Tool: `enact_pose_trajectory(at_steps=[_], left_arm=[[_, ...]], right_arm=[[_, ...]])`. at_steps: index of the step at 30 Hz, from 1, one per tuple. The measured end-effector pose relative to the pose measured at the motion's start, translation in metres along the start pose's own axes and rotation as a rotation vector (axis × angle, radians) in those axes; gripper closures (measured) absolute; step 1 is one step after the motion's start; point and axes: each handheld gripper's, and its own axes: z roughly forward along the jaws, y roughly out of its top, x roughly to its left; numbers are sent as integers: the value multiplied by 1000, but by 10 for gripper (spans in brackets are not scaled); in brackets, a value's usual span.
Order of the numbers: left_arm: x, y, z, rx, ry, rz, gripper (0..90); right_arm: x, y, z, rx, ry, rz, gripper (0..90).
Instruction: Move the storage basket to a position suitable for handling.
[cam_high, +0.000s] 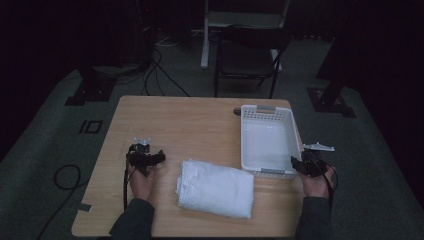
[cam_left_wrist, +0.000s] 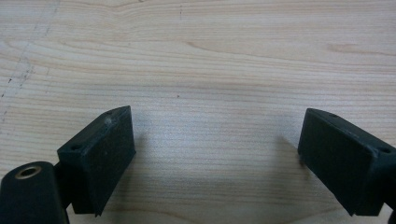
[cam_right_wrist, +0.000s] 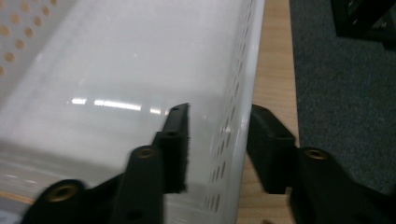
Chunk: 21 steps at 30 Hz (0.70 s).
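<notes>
Legible text, labels, brands, numbers, signs — none found in any view.

Surfaces checked: the white basket (cam_high: 267, 116) carries only rows of perforations, no lettering; the folded white cloth (cam_high: 216, 188) is plain, with no tag or print showing; the wooden tabletop (cam_high: 185, 120) shows grain only. On the floor (cam_high: 50, 140) left of the tabletop sits a dark mark (cam_high: 91, 126) of two box-like shapes side by side — too dim and small to read as characters.
</notes>
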Motion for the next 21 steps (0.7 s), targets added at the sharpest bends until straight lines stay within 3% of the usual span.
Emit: enact_pose_trajectory(at_steps=[3, 5, 9, 11, 13, 17, 21], left_arm=[[0, 0, 0, 1, 0, 1, 101], [0, 0, 0, 1, -1, 1, 100], [0, 0, 0, 1, -1, 1, 100], [0, 0, 0, 1, 2, -1, 100], [0, 0, 0, 1, 2, -2, 100], [0, 0, 0, 0, 2, -2, 100], [0, 0, 0, 1, 1, -1, 100]], right_arm=[[-3, 0, 4, 11, -14, -15, 783], [-6, 1, 5, 4, 5, -19, 789], [-9, 5, 11, -14, 12, -76, 797], [-16, 14, 21, -37, 45, -109, 813], [-22, 22, 29, -44, 54, -84, 817], [-25, 29, 25, -64, 31, 29, 551], [-15, 23, 10, -71, -19, 49, 439]])
